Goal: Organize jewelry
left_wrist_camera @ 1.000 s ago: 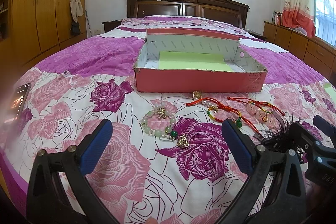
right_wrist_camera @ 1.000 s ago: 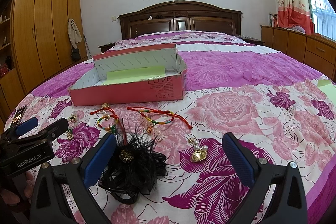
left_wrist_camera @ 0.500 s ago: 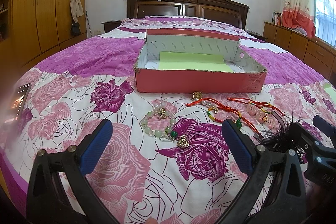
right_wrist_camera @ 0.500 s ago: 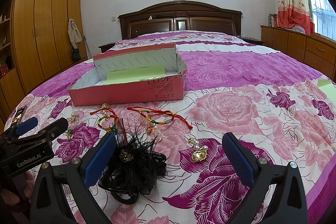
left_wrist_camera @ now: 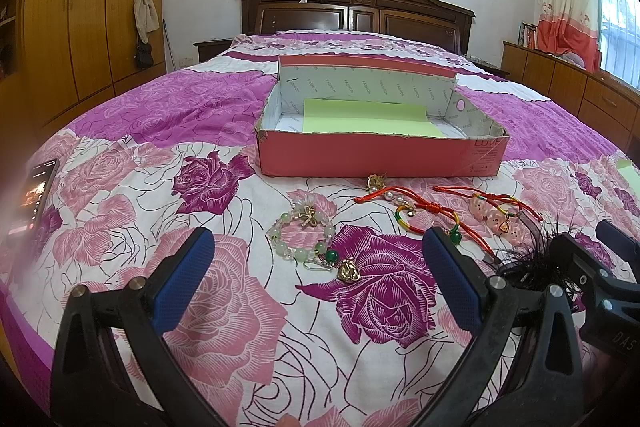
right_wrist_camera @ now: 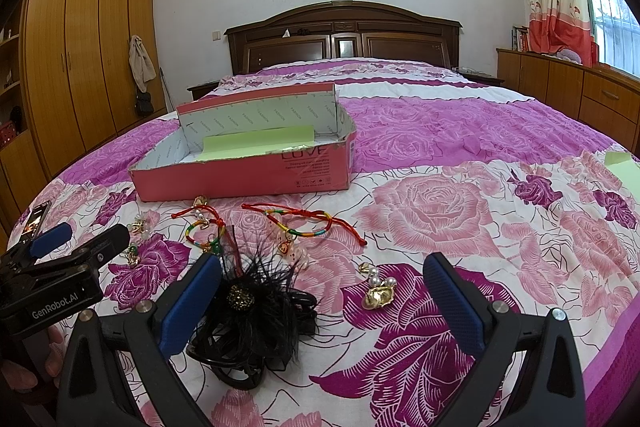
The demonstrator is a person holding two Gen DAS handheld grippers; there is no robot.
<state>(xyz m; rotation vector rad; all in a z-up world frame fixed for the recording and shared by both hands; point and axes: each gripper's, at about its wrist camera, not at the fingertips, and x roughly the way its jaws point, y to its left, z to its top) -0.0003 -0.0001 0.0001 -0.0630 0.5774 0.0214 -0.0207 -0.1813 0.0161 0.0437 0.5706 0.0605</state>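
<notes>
An open pink cardboard box lined with green paper sits on the bed. In front of it lie a pale green bead bracelet, red string bracelets, a gold earring, a black feather hair piece and a gold pearl brooch. My left gripper is open, low over the bed just short of the bead bracelet. My right gripper is open, with the feather piece by its left finger and the brooch between the fingers.
A phone lies at the bed's left edge. A wooden wardrobe stands to the left and low cabinets line the right wall. The headboard is far behind. A green paper sheet lies at the right.
</notes>
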